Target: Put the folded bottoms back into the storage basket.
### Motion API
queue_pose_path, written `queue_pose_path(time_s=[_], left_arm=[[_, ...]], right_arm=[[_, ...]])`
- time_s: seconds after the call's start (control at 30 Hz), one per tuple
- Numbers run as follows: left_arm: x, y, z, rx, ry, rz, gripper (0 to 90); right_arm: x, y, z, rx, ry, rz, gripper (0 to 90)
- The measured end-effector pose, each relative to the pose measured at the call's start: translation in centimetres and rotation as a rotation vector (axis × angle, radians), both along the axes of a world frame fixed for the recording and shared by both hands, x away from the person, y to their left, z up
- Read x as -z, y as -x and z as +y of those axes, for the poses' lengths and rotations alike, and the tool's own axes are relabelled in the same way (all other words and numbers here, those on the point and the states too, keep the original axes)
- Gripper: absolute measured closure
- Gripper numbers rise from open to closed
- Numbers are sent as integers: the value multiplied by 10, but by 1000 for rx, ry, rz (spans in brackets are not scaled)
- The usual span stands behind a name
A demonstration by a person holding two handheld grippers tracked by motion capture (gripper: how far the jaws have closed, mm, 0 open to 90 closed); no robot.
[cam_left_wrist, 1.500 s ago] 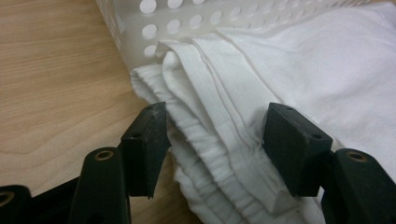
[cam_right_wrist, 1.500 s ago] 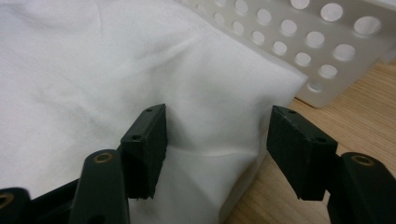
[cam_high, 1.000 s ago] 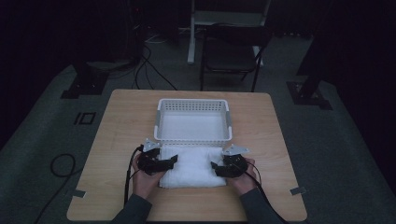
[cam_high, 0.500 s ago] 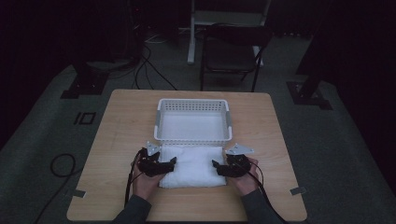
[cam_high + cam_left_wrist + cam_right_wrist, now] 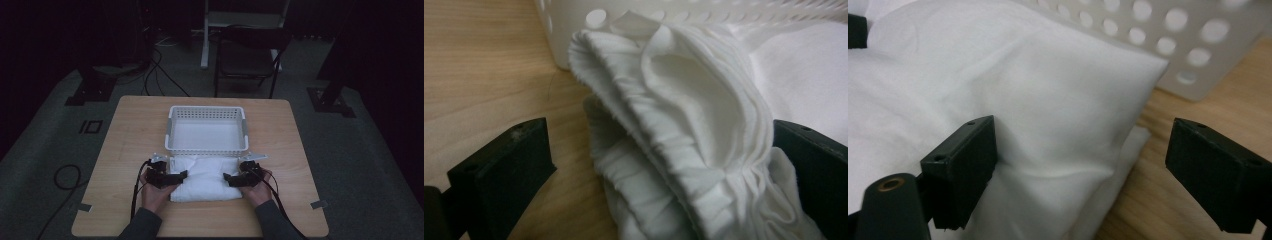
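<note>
As a folded white cloth [image 5: 204, 177] lies on the wooden table [image 5: 125, 150] just in front of a white basket [image 5: 207, 130], the left gripper [image 5: 181, 176] and right gripper [image 5: 229, 178] flank its ends, jaws just opened wide, gripping nothing.

White folded cloth [image 5: 205, 177], lying flat on table, touching basket's near wall

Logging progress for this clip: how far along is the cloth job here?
Done: the white cloth lies folded in a thick stack on the table, just in front of the basket. In hand: both jaws have just been opening; the left gripper and right gripper straddle the cloth's ends without pinching. Left: the basket holds nothing, so the cloth probably goes there.
</note>
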State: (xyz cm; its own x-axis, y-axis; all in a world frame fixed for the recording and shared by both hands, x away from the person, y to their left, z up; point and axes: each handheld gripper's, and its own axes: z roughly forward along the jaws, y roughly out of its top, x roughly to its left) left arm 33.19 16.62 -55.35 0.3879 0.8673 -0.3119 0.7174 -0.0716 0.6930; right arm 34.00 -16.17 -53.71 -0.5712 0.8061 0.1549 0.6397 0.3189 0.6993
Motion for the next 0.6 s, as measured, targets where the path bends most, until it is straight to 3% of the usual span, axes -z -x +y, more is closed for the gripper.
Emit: queue_pose_path(time_s=[0.17,0.2,0.27,0.3,0.33,0.4,0.43,0.47,0.5,0.6], left_arm=[[-1,-1,-1,17,0,5,1],[-1,-1,-1,29,9,6,45],[-1,0,-2,60,42,14,91],[-1,0,-2,62,43,16,132],[-1,0,-2,64,47,18,149],[-2,0,-1,72,60,24,195],[-2,0,-1,77,68,31,195],[-2,0,-2,79,74,36,237],[-2,0,-2,84,80,42,258],[-2,0,-2,98,104,58,338]], right_arm=[[7,-6,-4,1,-63,77,137],[11,-9,-8,-15,-119,107,161],[11,-10,-9,-17,-129,110,167],[11,-10,-9,-22,-130,113,198],[12,-11,-9,-44,-163,127,269],[12,-12,-10,-54,-183,142,313],[13,-13,-11,-69,-211,162,358],[15,-17,-14,-83,-269,207,428],[16,-19,-14,-90,-289,221,453],[18,-21,-16,-101,-317,255,531]])
